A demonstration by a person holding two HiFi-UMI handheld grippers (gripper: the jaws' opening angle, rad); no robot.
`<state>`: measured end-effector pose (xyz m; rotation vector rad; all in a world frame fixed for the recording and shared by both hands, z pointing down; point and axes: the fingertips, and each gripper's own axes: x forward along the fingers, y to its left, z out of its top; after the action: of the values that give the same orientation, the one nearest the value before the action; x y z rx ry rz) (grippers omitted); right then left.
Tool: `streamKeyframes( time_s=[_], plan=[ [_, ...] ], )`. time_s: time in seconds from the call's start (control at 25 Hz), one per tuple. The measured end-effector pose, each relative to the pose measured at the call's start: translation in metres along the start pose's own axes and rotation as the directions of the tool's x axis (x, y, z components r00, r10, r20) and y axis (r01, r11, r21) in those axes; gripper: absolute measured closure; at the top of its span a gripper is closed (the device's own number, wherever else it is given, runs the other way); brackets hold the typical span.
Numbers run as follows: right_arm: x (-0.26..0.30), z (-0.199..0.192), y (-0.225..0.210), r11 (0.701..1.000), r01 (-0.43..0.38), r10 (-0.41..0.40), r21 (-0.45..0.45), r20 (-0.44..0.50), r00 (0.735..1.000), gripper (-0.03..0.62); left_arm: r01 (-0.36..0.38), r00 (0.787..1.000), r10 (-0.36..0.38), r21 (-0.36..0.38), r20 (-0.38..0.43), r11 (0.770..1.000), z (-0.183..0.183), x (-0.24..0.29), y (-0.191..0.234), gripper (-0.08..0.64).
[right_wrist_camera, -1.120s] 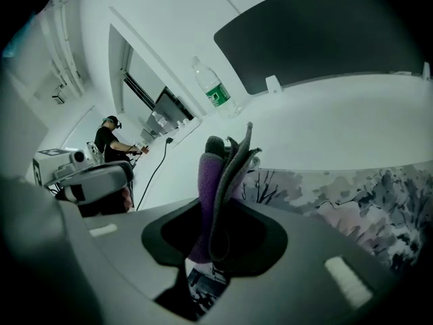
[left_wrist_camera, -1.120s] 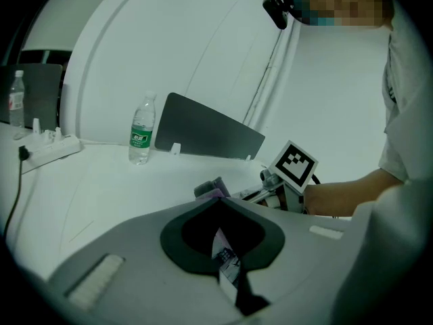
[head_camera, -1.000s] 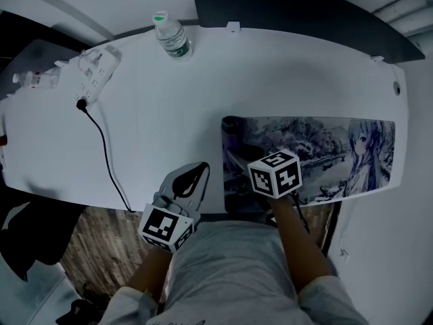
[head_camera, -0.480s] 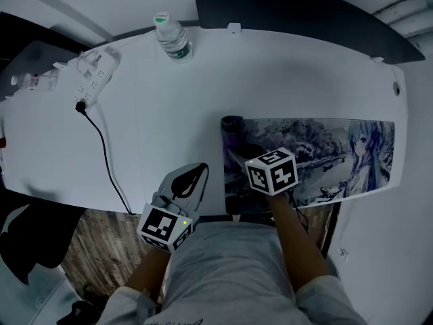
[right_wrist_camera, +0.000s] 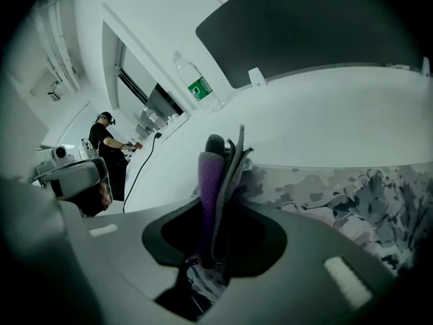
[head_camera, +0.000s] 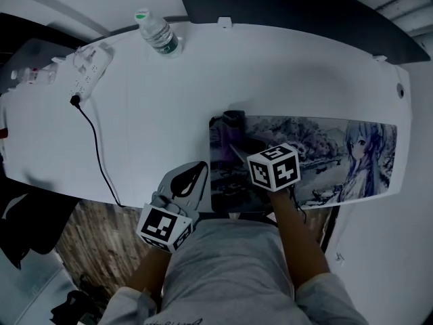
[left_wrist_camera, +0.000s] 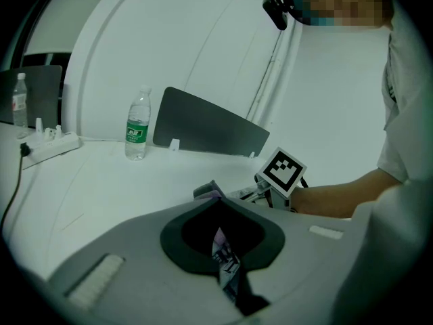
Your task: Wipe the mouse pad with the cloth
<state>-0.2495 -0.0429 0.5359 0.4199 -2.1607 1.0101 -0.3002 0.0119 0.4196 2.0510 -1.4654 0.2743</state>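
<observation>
Grey hand-held grippers (head_camera: 197, 175) (right_wrist_camera: 215, 249), marker cubes (head_camera: 273, 168), pale T-shirt (head_camera: 230, 269)

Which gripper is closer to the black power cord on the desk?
Left. The left gripper sits at the near edge of the desk, just right of the cord; the right gripper is farther right, over the mouse pad, holding the cloth.

Left gripper (left_wrist_camera: 226, 276) jaws clamped, right gripper (right_wrist_camera: 206, 259) jaws clamped

- Pad (head_camera: 325, 154): near-left part hidden under right gripper (head_camera: 252, 156).
- Cloth (right_wrist_camera: 218, 175): lower end hidden between jaws.
- Bottle (head_camera: 157, 32): label unreadable.
- Panel (head_camera: 284, 5): cut off at top.
</observation>
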Motion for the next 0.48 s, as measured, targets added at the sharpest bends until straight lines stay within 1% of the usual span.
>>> streamKeyframes(
  time_s=[0.24,0.48],
  plan=[
    [-0.022,-0.006,-0.026,1.000,-0.029,0.029,-0.011,-0.012,1.000,0.488,-0.048,0.999,0.048,-0.027,-0.002,0.998,-0.001,0.023,-0.031,0.541],
    [-0.049,-0.015,-0.058,0.999,-0.036,0.036,-0.012,-0.028,0.999,0.488,-0.055,0.998,0.055,-0.035,-0.007,0.998,-0.001,0.049,-0.067,0.541]
  ],
)
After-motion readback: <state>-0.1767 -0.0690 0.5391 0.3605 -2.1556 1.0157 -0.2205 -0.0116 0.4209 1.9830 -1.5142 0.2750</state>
